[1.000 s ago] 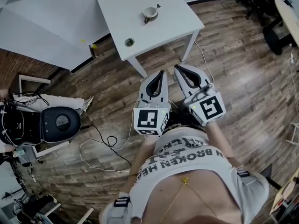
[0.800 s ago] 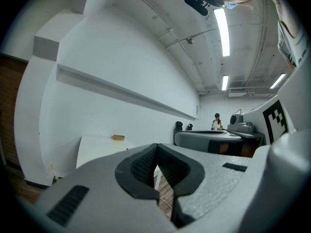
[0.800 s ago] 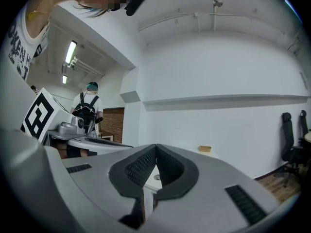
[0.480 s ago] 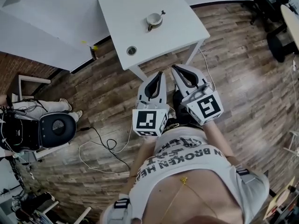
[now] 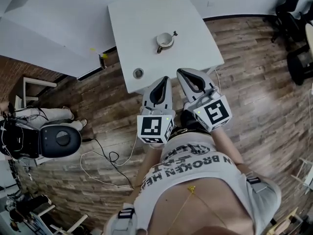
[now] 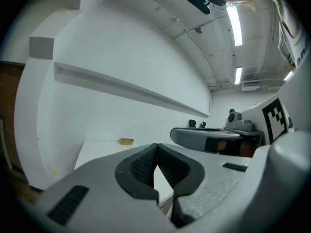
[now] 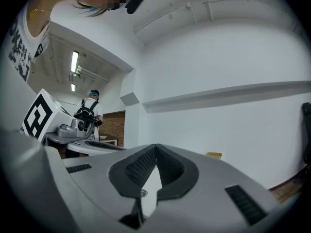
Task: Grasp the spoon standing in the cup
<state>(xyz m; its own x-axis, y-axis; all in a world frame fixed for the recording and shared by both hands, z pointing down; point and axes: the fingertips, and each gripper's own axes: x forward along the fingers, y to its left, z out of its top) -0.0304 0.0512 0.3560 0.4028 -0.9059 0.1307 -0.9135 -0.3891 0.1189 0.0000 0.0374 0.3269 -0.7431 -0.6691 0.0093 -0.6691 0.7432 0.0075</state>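
The only readable print stands on the person's white shirt [image 5: 195,163], on the near side of the table [image 5: 146,13], where dark capitals give "N BROKEN" above "HE", while the cubes [image 5: 151,127] between shirt and table bear only black-and-white square patterns, no letters.

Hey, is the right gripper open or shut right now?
Shut. In the right gripper view, the right gripper has its jaw tips touching, with nothing held between them.

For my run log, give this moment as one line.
left gripper: shut, empty | right gripper: shut, empty | spoon: in cup, untouched
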